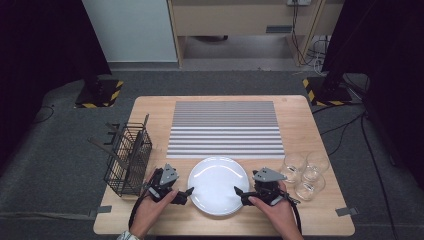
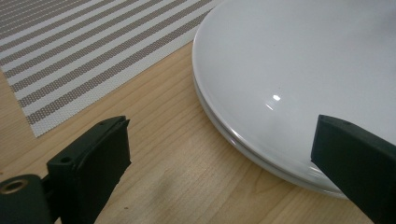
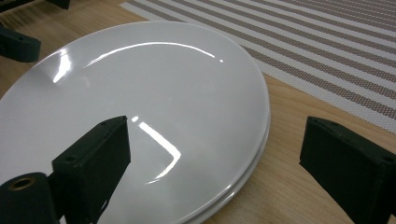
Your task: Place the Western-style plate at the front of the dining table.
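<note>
1. The white plate (image 1: pixel 216 185) lies at the near middle of the desk (image 1: pixel 300 125), just in front of the striped placemat (image 1: pixel 225 129); the gripper views show a double rim line, so it may be two plates stacked.
2. The step in hand looks like the approach to a two-handed pickup: the left gripper (image 1: pixel 185 192) sits at the plate's left edge and the right gripper (image 1: pixel 240 192) at its right edge, both pointing inward.
3. Left jaws: wide open, holding nothing. In the left gripper view one jaw hangs over bare wood and the other over the plate's rim (image 2: pixel 243 140), with no squeeze on it.
4. Right jaws: also wide open and empty. In the right gripper view one jaw stands over the plate's surface (image 3: pixel 140 107), the other over the wood beside it.
5. The next move probably calls for each gripper to straddle the rim, then close evenly before lifting level.
6. Left of the plate stands a wire basket (image 1: pixel 128 160); to the plate's right are clear glasses (image 1: pixel 305 172), well apart from it.
</note>
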{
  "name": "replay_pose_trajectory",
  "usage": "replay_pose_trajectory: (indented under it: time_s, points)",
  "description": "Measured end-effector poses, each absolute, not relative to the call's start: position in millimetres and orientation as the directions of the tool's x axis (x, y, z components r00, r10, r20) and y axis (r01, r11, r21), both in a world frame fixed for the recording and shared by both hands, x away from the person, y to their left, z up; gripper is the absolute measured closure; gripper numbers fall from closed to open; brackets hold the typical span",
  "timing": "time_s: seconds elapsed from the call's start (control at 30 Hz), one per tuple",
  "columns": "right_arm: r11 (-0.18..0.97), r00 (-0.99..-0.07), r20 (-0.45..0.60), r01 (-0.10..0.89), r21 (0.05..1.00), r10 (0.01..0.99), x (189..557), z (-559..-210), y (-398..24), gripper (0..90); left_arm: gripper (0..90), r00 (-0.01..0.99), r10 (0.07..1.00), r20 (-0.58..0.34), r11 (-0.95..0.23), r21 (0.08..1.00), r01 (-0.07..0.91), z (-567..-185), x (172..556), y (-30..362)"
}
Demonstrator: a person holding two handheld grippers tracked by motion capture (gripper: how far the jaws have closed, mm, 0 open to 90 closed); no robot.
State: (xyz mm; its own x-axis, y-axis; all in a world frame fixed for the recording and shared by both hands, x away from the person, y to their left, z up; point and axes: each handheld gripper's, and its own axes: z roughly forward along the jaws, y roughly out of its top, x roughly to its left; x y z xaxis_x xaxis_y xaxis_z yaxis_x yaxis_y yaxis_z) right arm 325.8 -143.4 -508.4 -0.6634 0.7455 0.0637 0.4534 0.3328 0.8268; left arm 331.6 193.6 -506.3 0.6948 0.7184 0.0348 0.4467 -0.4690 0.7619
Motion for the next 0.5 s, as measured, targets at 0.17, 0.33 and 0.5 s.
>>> replay_pose_trajectory:
  time_s: [0.17,0.33,0.5]
  points:
    - [0.343,-0.700,0.062,0.424,0.838,0.712,318,-508,-146,6.7,3.8,0.692,0.720,0.060,-0.486,0.754,0.441,-507,332,194]
    - [0.337,-0.694,0.063,0.424,0.841,0.717,316,-510,-149,9.3,5.1,0.681,0.727,0.090,-0.481,0.774,0.412,-503,331,196]
    - [0.340,-0.681,0.052,0.429,0.837,0.730,313,-511,-154,10.4,5.2,0.697,0.712,0.092,-0.494,0.771,0.403,-507,335,193]
